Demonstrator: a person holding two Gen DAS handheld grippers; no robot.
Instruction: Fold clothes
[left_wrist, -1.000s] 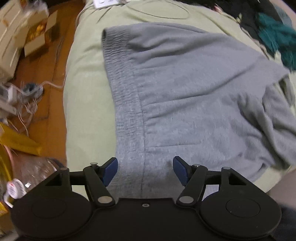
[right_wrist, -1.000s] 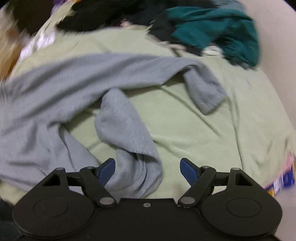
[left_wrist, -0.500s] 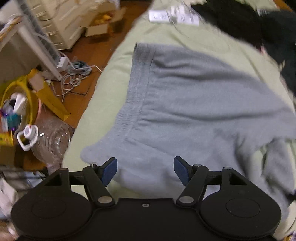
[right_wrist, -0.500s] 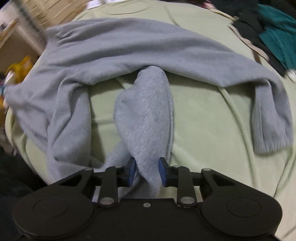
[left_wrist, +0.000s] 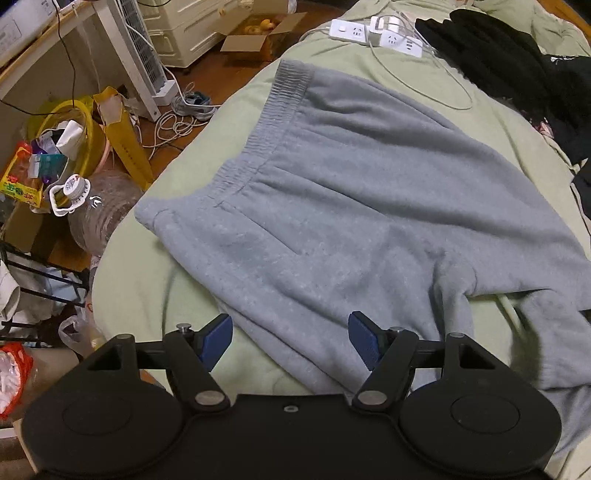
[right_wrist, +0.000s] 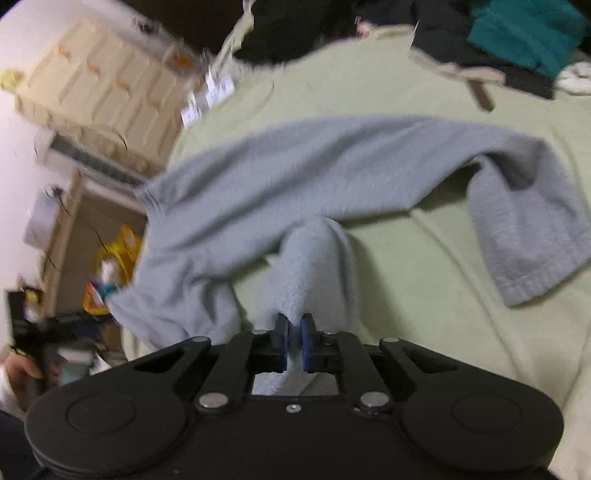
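Grey sweatpants (left_wrist: 351, 206) lie spread on a pale green bed (left_wrist: 140, 295), their elastic waistband (left_wrist: 273, 122) toward the bed's left edge. My left gripper (left_wrist: 290, 341) hovers open above the near edge of the pants, with nothing pinched between its blue pads. In the right wrist view my right gripper (right_wrist: 294, 341) is shut on a bunched leg of the grey sweatpants (right_wrist: 314, 266), which rises as a ridge from the jaws. The other leg (right_wrist: 524, 236) lies bent across the bed, its cuff at the right.
Two white power strips (left_wrist: 373, 33) with cables lie at the bed's far end beside a heap of black clothes (left_wrist: 517, 66). Teal and dark garments (right_wrist: 524, 33) sit at the far right. Left of the bed the floor holds a yellow bin (left_wrist: 66, 136), a plastic bottle (left_wrist: 99, 210) and cords.
My right gripper closed on the near pant leg and swung left with it, lifting it into a ridge. My left gripper rolled and pulled back toward the bed's near left corner, staying open.
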